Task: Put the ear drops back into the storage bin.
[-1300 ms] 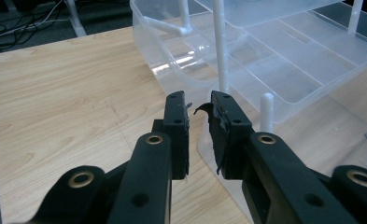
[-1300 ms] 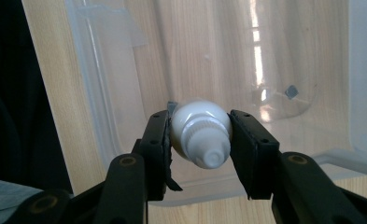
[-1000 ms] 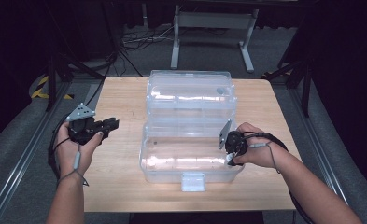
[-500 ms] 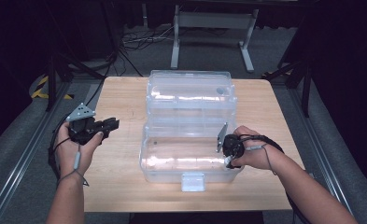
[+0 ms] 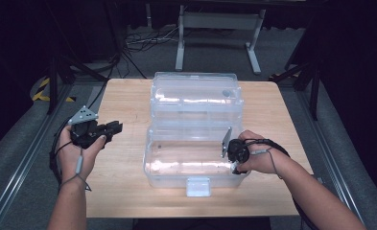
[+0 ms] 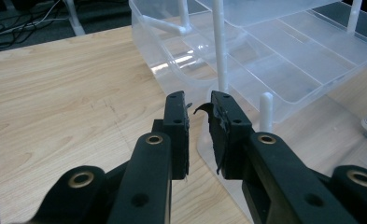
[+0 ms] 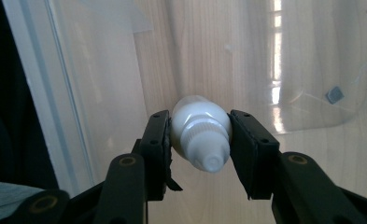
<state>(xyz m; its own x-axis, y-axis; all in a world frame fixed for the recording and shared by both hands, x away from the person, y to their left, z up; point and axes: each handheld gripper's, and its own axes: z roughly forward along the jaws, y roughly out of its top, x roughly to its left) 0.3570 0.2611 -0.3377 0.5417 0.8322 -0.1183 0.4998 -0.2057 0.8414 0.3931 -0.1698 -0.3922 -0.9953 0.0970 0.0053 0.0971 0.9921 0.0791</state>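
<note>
The white bottle (image 7: 201, 133) is being pinched by the right gripper (image 7: 200, 140) inside the clear box (image 5: 176, 165). The left gripper (image 6: 199, 126) is waiting at 9 o'clock of the box, jaws slightly spread.

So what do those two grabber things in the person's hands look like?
Each black two-jaw tool has flat dark pads and brass-coloured rivets along its jaw arms. The left tool carries a grey three-cornered plate on top, and a thin cable trails from it. The right tool has a cable looped round the wrist. No sleeves show on either forearm.
</note>
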